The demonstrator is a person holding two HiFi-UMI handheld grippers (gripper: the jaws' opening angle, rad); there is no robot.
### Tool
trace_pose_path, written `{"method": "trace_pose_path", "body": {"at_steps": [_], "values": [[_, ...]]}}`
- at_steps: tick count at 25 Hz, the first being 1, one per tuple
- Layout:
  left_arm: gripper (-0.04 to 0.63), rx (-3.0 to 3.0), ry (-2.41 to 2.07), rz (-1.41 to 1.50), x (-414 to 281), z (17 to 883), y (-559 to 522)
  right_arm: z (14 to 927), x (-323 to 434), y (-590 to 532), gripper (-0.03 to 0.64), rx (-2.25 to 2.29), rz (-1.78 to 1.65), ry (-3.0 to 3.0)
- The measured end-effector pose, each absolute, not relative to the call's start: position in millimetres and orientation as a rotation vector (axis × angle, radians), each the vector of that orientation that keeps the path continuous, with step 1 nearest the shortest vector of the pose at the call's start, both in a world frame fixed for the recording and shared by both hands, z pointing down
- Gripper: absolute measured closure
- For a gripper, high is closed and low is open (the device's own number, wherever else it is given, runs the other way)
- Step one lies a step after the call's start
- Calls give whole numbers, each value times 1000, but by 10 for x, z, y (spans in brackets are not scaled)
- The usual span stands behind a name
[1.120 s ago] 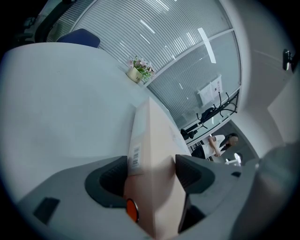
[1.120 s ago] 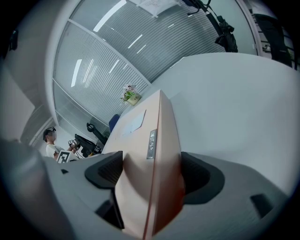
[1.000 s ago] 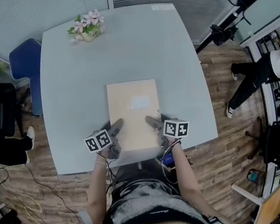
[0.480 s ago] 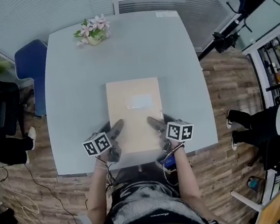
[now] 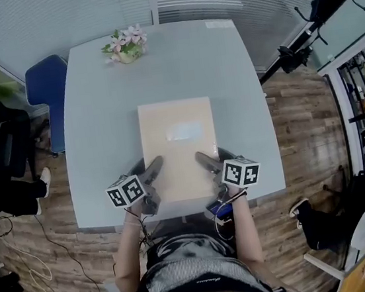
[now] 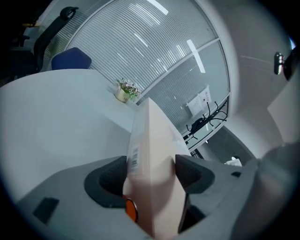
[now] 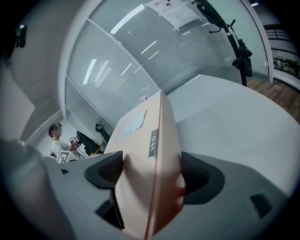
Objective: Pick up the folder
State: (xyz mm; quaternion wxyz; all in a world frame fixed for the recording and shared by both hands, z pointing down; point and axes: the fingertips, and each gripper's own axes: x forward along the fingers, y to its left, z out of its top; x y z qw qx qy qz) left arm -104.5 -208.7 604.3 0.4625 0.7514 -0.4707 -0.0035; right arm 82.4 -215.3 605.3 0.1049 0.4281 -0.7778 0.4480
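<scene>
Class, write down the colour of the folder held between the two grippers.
The folder is a plain pale beige, seen best in the head view.

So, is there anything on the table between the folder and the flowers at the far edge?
Nothing. In the head view, only bare table lies between the folder and the flowers.

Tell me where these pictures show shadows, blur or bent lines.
Head view: even light, with only soft shadows beside the folder; the table edges bow outward. Left gripper view: strong fisheye with dark corners; the folder is soft near the jaws, the flowers sharper. Right gripper view: the same fisheye bends the blinds, and the folder's near end is soft too.
</scene>
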Motion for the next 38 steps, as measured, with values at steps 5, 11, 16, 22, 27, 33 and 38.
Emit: {"method": "trace_pose_path", "body": {"at_steps": [5, 11, 16, 22, 27, 33, 38], "values": [[288, 1898, -1165, -38, -995, 5722, -2103, 5772, 861, -2157, 227, 1280, 1285, -2351], [288, 1962, -1181, -75, -948, 5328, -2143, 5392, 902, -2196, 227, 1304, 1225, -2419], [288, 2008, -1195, -98, -961, 5034, -2137, 5113, 893, -2193, 229, 1314, 1181, -2474], [288, 2046, -1228, -150, -991, 4722, -2119, 4806, 867, -2223, 229, 1295, 1104, -2538], [288, 2089, -1257, -198, -1032, 4455, -2111, 4536, 818, -2245, 229, 1290, 1026, -2597], [288, 2132, -1278, -240, -1043, 4196, -2097, 4287, 808, -2255, 229, 1283, 963, -2651], [288, 2161, -1284, -271, -1028, 4032, -2089, 4111, 824, -2254, 229, 1283, 914, -2682]]}}
